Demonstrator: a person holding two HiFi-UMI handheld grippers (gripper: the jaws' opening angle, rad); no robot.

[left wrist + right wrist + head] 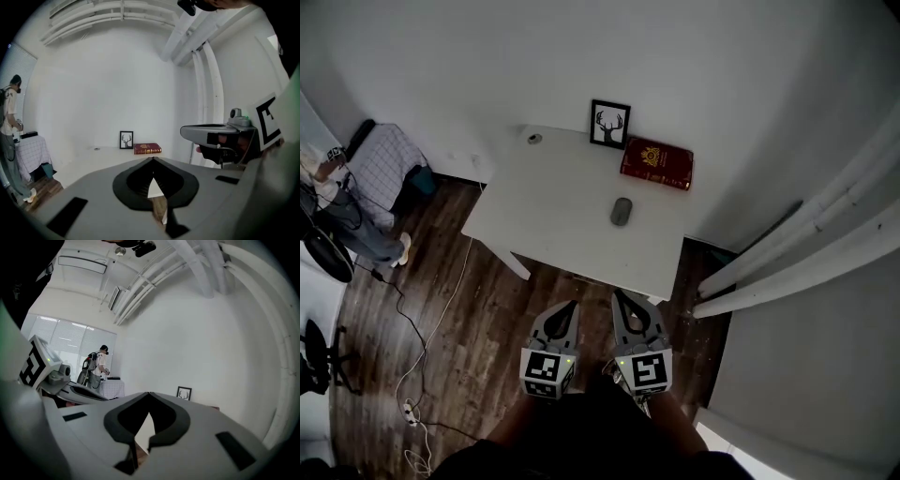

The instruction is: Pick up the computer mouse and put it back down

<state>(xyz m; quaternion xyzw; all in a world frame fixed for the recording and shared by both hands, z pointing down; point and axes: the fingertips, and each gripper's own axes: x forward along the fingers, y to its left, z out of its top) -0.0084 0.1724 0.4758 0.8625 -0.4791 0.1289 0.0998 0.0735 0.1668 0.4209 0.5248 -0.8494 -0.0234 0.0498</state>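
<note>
- Grey and oval, the computer mouse (pixel 622 211) lies on the white table (pixel 544 225), right of its middle and just this side of the red book (pixel 656 163). Nothing touches it.
- Its long axis runs away from the person, nearly up and down in the head view, so the narrow end faces the grippers.
- The framed deer picture (pixel 610 124) stands against the wall behind it, beside the book.
- The right gripper (pixel 617 296) is off the table's near edge, well short of the mouse and almost in line with it. Its jaws are pressed together on nothing.
- The left gripper (pixel 573 304) is beside it, jaws likewise closed and empty, and offset to the left of the mouse.
- The right looks the nearer. It would have to go forward over the edge and open before it could straddle the mouse's sides.
</note>
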